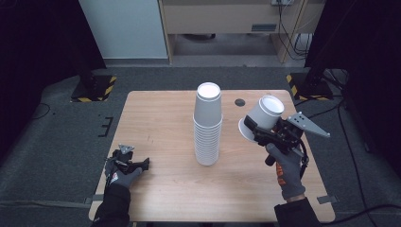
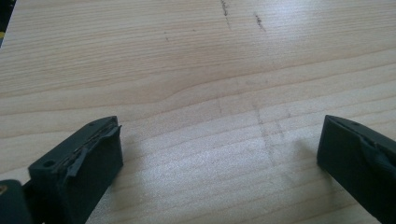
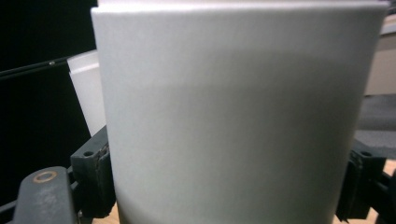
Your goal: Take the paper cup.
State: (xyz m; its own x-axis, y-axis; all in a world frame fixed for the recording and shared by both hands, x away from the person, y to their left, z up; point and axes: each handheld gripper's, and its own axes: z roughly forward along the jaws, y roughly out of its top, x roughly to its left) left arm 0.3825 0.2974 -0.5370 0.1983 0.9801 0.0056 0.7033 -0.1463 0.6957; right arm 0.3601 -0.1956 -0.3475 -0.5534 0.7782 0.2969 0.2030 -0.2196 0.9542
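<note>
A tall stack of white paper cups (image 1: 208,125) stands upside down in the middle of the wooden table (image 1: 161,123). To its right and above the table, my right gripper (image 1: 253,128) is shut on one white cup (image 1: 264,115). That cup is tilted, with its base pointing up and to the right. In the right gripper view the held cup (image 3: 233,116) sits between the black fingers (image 3: 91,172), and an edge of the stack (image 3: 86,88) shows behind it. My left gripper (image 1: 142,164) rests at the table's front left, open over bare wood (image 2: 219,158).
A small dark round spot (image 1: 240,102) marks the table behind the held cup. On the floor beyond the table stand two posts on yellow-and-black striped bases (image 1: 94,87) (image 1: 307,85). A wooden cabinet (image 1: 227,19) with loose cables is at the back.
</note>
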